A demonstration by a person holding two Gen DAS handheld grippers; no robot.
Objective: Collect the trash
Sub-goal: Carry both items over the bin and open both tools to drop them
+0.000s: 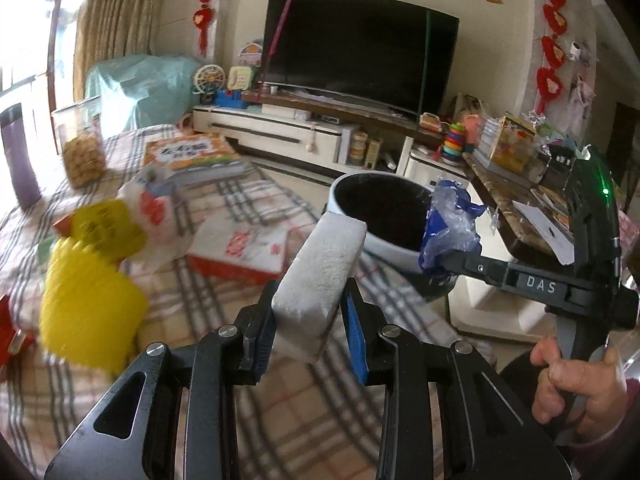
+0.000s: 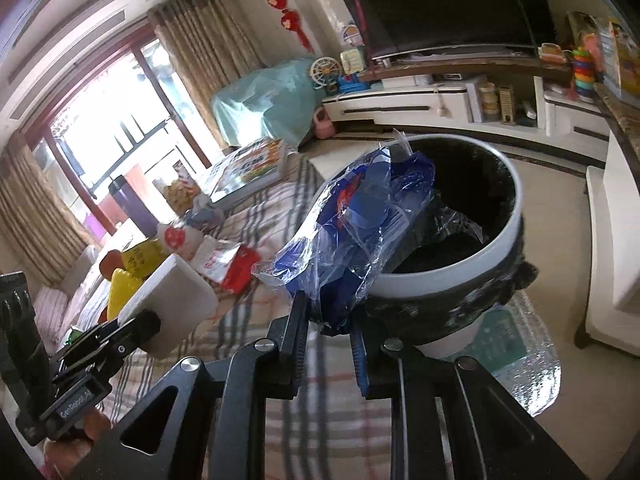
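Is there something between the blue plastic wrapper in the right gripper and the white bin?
Nothing visible. The blue crumpled plastic wrapper, clamped in the right gripper, hangs at the rim of the white round bin, whose dark-lined opening is clear.

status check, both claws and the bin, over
Left claw shut on foam block. Right claw shut on blue wrapper, at bin rim. Nothing blocking the bin mouth.

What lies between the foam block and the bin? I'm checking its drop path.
Nothing: in the left wrist view only plaid tablecloth separates the foam block from the bin.
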